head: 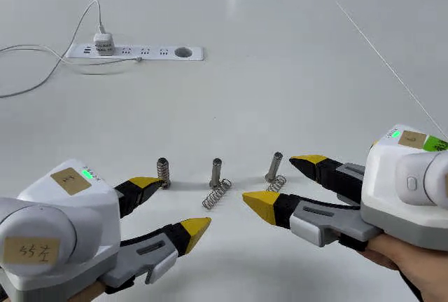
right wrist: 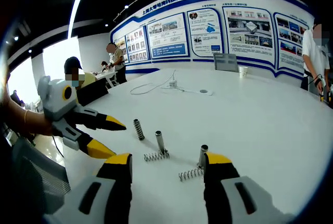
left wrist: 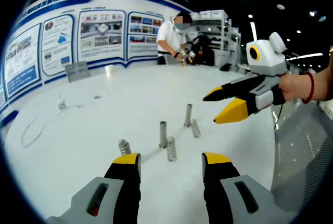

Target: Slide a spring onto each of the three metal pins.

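We hold the left gripper [head: 178,204], black jaws tipped with yellow wedges, spread wide and empty. Its upper tip lies just beside the left pin [head: 162,162], a short grey metal cylinder standing upright on the smooth white table [head: 280,71], with a fitted spring [head: 164,174] of coiled wire sleeved over it. The right gripper [head: 271,178] is likewise parted wide and grasps nothing, its tips near the right pin [head: 274,166], a bare upright metal cylinder. Between those two stands the bare middle pin [head: 215,172], also upright. Two more wire coils lie flat on the table. The first loose spring [head: 217,194] slants from the middle pin's foot toward us. The second loose spring [head: 276,183] lies at the right pin's foot, between the right gripper's tips.
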Available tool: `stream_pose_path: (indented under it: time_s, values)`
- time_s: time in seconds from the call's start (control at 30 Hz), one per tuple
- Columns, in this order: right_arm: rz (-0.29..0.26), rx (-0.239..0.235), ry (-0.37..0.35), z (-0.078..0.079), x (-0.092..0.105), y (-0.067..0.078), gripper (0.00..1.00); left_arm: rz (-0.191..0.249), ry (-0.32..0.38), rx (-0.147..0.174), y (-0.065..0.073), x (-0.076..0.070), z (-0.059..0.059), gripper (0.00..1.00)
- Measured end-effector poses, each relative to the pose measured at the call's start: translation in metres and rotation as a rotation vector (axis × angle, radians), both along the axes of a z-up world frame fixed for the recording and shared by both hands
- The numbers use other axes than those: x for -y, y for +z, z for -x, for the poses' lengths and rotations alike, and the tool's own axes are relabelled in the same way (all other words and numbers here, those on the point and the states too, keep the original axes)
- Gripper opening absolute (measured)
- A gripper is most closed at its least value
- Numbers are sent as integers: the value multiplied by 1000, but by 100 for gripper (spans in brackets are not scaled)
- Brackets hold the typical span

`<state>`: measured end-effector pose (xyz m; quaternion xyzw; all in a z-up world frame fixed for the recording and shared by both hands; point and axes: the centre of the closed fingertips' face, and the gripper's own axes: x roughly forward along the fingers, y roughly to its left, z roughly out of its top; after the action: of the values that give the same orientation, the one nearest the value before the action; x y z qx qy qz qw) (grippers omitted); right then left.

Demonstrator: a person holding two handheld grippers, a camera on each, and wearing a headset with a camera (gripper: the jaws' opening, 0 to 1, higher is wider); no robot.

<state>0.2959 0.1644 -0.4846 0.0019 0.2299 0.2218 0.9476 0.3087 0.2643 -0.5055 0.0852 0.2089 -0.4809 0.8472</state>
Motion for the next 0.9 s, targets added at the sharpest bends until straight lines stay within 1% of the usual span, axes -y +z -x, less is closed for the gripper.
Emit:
stream_pose_path:
  time_s: [0.13, 0.27, 0.37, 0.47, 0.57, 0.7, 0.77, 0.9]
  values:
    - [-4, -9, 3, 6, 6, -4, 57, -20, -22, -5, -5, 7, 0, 47]
    - [8, -13, 8, 11, 11, -6, 58, -30, -25, -15, -9, 11, -4, 45]
    - [13, -17, 5, 12, 15, -7, 58, -39, -23, -30, -14, 14, -6, 43]
    - [8, -22, -2, 14, 19, -9, 58, -48, -26, -52, -21, 17, -8, 40]
    - [18, -28, -1, 16, 20, -12, 59, -72, -33, -54, -26, 20, -8, 36]
    - [26, -30, 1, 17, 21, -14, 59, -79, -45, -49, -30, 25, -8, 34]
    - [24, -31, -2, 18, 21, -15, 59, -90, -49, -49, -33, 28, -9, 33]
    - [18, -29, -10, 18, 23, -14, 59, -99, -52, -55, -38, 32, -11, 28]
